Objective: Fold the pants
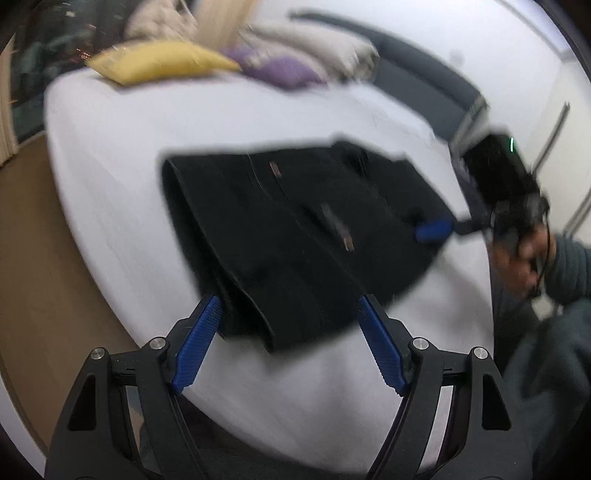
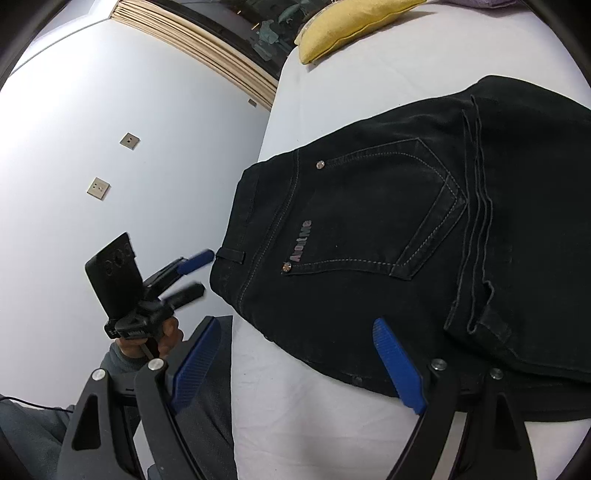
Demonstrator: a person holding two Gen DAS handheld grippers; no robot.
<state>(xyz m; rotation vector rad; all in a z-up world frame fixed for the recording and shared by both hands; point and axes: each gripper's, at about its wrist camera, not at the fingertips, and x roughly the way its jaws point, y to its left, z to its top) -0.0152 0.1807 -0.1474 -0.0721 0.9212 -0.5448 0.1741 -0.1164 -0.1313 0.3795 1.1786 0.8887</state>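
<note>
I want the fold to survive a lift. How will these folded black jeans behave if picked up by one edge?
The black jeans would probably droop and unfold: the stacked layers look loose. Thick stitched denim suggests some weight. They would likely slide on the smooth white sheet.

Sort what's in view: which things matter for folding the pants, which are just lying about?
In the job:
- black pants, already folded over
- left gripper, open
- right gripper, open
- white bed they lie on

Lying about:
- yellow pillow
- purple pillow
- beige cushions

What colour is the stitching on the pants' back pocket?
Pale grey-white, against the black pants. The back pocket stitching shows best in the right wrist view.
</note>
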